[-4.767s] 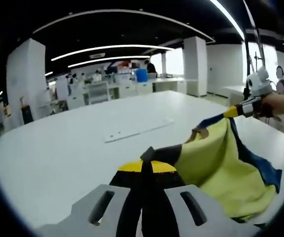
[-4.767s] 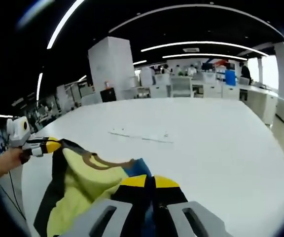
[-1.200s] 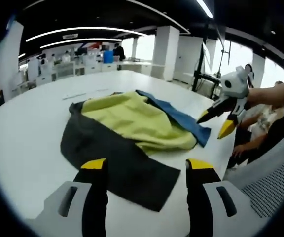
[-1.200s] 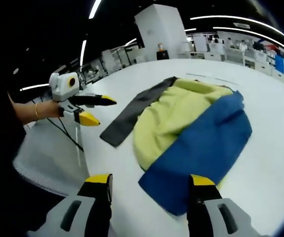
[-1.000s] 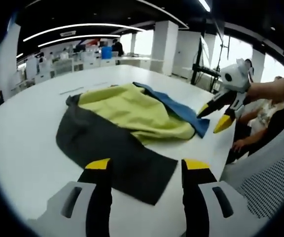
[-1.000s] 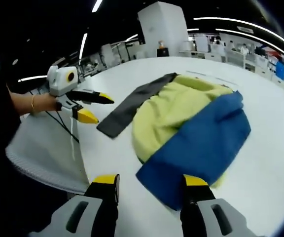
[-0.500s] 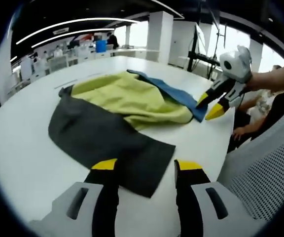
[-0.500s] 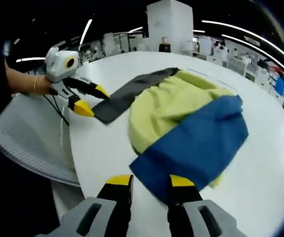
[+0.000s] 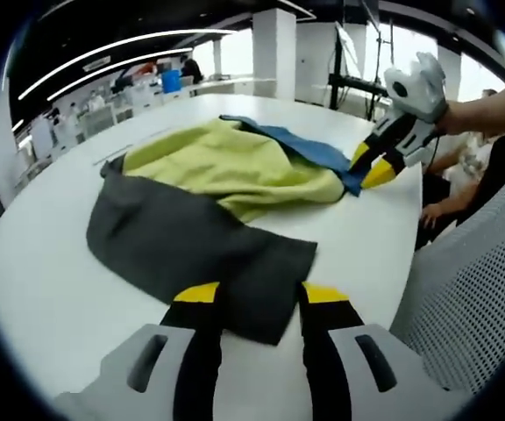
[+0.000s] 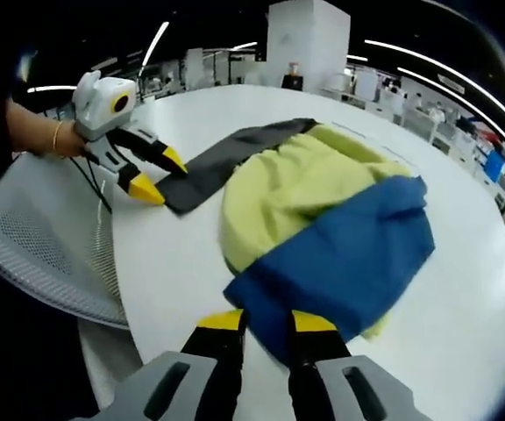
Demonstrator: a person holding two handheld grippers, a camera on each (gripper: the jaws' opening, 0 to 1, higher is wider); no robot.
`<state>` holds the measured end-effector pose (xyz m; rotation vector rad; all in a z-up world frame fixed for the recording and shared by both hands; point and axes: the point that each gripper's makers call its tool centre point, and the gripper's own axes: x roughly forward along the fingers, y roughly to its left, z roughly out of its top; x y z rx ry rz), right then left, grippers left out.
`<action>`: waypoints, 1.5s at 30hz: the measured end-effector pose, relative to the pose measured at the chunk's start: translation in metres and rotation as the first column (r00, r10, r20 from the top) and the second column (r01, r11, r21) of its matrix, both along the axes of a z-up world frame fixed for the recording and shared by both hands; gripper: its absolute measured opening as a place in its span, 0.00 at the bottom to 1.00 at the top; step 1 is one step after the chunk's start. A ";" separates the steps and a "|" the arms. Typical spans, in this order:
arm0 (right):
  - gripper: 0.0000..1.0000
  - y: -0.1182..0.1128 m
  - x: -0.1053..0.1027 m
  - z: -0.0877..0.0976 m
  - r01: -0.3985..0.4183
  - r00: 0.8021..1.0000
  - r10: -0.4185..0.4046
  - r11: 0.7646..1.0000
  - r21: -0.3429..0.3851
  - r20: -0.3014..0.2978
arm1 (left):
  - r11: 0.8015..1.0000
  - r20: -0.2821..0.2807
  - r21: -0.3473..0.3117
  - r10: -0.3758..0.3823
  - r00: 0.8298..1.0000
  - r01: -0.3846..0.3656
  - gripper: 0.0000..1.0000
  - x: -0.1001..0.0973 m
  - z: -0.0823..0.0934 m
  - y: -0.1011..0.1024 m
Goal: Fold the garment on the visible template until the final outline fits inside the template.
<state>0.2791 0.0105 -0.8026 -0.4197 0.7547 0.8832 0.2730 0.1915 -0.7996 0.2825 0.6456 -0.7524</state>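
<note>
The bench [image 9: 51, 289] is a wide white top, and the garment [image 9: 226, 171] lies spread on it near the edge where the person stands. No template outline can be made out under or around the cloth in either view.

The garment is in three colours: a dark grey part [image 9: 182, 246], a yellow-green body [image 10: 296, 189] bunched in soft ridges, and a blue part [image 10: 349, 254]. It looks like light, limp fabric. It should drape and sag when lifted, slide easily on the smooth top, and hold no crease by itself, so each fold will likely need laying down flat and smoothing. There seems little risk of damage; the worry is more that a corner slips out or drags the rest along.

The left claw [image 9: 252, 294] has its jaws fairly close together, one on each side of the near corner of the grey part. Whether they already pinch the cloth cannot be told. In the right gripper view this claw [image 10: 152, 180] sits at the grey end, jaws parted.

The right claw [image 10: 266, 323] stands likewise at the near corner of the blue part, jaws narrow, grip uncertain. In the left gripper view it [image 9: 371, 162] reaches the blue tip.

Those two corners look like the sensible places to take hold, taking in enough cloth that the edge stays put.
</note>
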 end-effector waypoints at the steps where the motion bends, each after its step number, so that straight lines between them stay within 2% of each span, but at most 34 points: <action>1: 0.13 0.000 0.000 0.000 0.002 1.000 -0.002 1.000 -0.001 0.000 | 1.000 0.001 0.000 0.001 1.000 -0.001 0.32 0.000 0.000 0.000; 8: 0.06 -0.004 0.004 0.000 0.029 0.999 -0.029 1.000 0.001 0.017 | 0.999 0.006 -0.008 0.042 0.999 -0.042 0.28 0.004 0.000 0.003; 10: 0.04 -0.004 0.005 0.001 0.051 0.999 -0.052 0.999 0.017 0.006 | 0.999 0.006 -0.004 0.053 0.999 -0.053 0.22 0.006 0.001 0.005; 13: 0.03 -0.004 0.005 0.001 0.069 0.998 -0.069 0.997 0.032 0.002 | 0.998 0.009 0.012 0.064 0.998 -0.064 0.08 0.009 0.000 0.009; 14: 0.02 -0.004 0.005 0.001 0.074 0.997 -0.074 0.997 0.037 0.000 | 0.998 0.012 0.014 0.065 0.998 -0.065 0.07 0.009 0.000 0.010; 22: 0.00 -0.004 0.005 0.003 0.095 0.995 -0.094 0.994 0.063 -0.013 | 0.997 0.019 0.041 0.059 0.998 -0.060 0.02 0.011 0.004 0.012; 27: 0.00 -0.004 0.007 0.011 0.089 0.996 -0.090 0.994 0.060 0.020 | 0.997 0.047 0.026 0.073 0.996 -0.074 0.02 0.014 0.018 0.015; 33: 0.00 -0.008 0.015 0.032 0.094 0.993 -0.099 0.992 0.086 0.063 | 0.994 0.073 -0.021 0.112 0.991 -0.111 0.02 0.020 0.041 0.019; 39: 0.00 -0.017 0.032 0.056 0.126 0.984 -0.138 0.986 0.108 0.115 | 0.975 0.118 -0.097 0.213 0.970 -0.202 0.02 0.036 0.073 0.036; 42: 0.00 -0.026 0.044 0.070 0.163 0.974 -0.181 0.978 0.132 0.136 | 0.960 0.164 -0.105 0.274 0.948 -0.260 0.02 0.047 0.088 0.053; 45: 0.00 -0.037 0.056 0.083 0.202 0.964 -0.224 0.968 0.151 0.141 | 0.935 0.189 -0.158 0.345 0.919 -0.318 0.02 0.059 0.105 0.074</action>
